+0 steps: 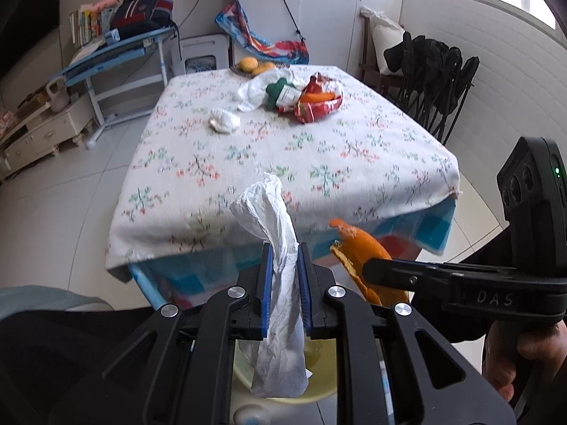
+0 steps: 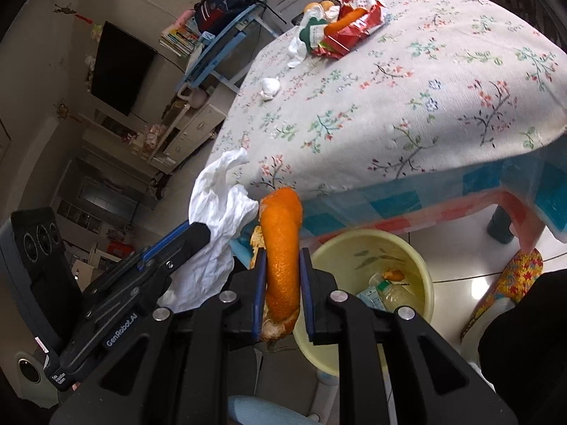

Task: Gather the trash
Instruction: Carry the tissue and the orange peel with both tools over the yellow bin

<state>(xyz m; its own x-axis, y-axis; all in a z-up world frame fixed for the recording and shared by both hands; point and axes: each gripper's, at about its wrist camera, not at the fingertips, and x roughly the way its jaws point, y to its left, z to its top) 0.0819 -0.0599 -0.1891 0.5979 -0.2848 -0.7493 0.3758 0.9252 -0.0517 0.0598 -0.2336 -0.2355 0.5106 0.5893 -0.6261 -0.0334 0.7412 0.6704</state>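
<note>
My left gripper (image 1: 285, 251) is shut on a crumpled white tissue (image 1: 273, 233) and holds it above a pale yellow bin (image 1: 322, 382) on the floor. My right gripper (image 2: 282, 258) is shut on an orange peel (image 2: 281, 248) beside the bin (image 2: 421, 258), which holds a plastic bottle (image 2: 389, 290) and a bit of peel. In the left wrist view the right gripper (image 1: 368, 265) and peel (image 1: 358, 244) show at right. On the table lie a tissue ball (image 1: 224, 120), a white bag (image 1: 253, 92), a green pack (image 1: 280, 92) and a red wrapper (image 1: 319, 101).
The table (image 1: 248, 177) has a floral cloth and stands in front of me. Yellow fruit (image 1: 253, 65) sits at its far edge. Black folded chairs (image 1: 436, 78) stand at the right, a blue desk (image 1: 124, 49) at the far left. A patterned slipper (image 2: 510, 279) is near the bin.
</note>
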